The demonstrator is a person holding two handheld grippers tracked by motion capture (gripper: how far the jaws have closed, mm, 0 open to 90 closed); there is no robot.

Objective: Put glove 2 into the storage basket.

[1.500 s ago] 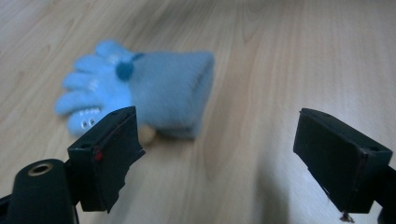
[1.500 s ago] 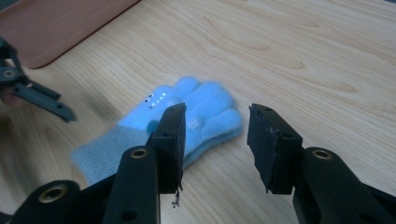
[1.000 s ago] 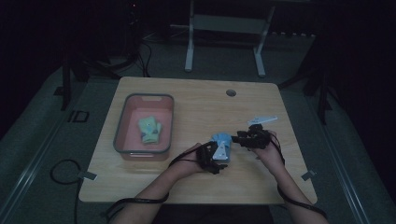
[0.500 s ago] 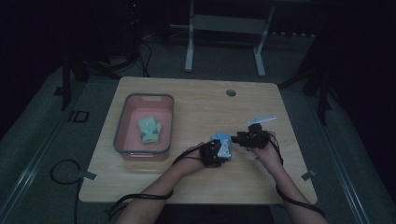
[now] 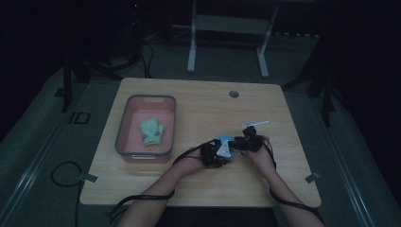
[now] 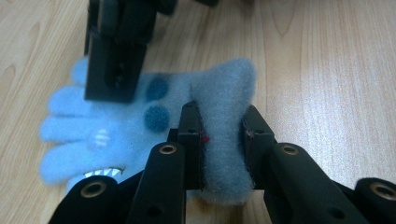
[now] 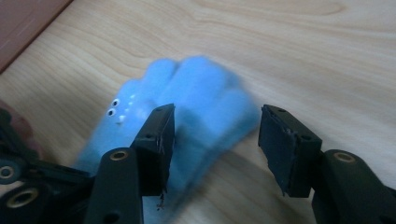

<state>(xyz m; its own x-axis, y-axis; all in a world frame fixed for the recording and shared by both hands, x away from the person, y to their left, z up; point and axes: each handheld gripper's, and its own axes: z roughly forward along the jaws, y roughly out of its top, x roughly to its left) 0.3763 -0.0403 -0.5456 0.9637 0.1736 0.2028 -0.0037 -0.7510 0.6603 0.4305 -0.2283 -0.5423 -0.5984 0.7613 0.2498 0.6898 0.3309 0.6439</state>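
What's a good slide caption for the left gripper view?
Left gripper pinches a fold of the blue fuzzy glove on the wooden table.

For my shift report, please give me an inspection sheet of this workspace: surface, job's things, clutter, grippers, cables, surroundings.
Surface: wooden table, round hole near far edge.
Job's things: blue fuzzy glove lying on the table.
Clutter: pink bin holding a green glove; white strip.
Grippers: left gripper pinches the glove's cuff; right gripper open, jaws just widening, glove between them.
Cables: cable trailing off the near edge.
Surroundings: dark floor, metal stand.
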